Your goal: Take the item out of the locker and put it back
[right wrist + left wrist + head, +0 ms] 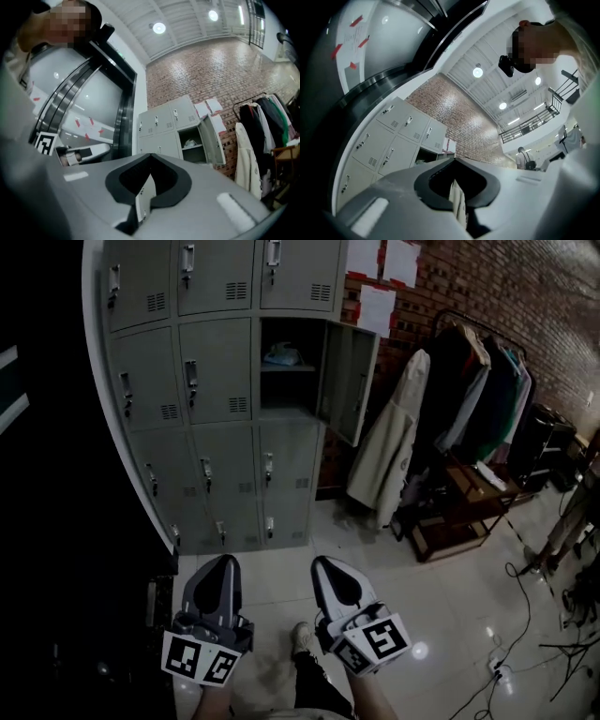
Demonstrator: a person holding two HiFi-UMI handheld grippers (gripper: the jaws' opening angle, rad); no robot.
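Observation:
A bank of grey lockers point(216, 381) stands ahead, and one compartment point(289, 371) has its door point(349, 381) swung open to the right. A small pale bundled item point(281, 355) lies on that compartment's shelf, also visible as the item point(190, 143) in the right gripper view. My left gripper point(225, 562) and right gripper point(324, 562) hang low and side by side, well short of the lockers. Both point toward the lockers. Each has its jaws closed tip to tip with nothing between them, as seen on the left gripper point(453, 159) and the right gripper point(151, 154).
A clothes rack point(478, 390) with hanging garments and a long pale coat point(389, 451) stands right of the lockers against a brick wall point(487, 287). A low wooden trolley point(459, 507) sits below it. Cables point(525, 615) trail on the tiled floor at right. My shoe point(302, 638) shows below.

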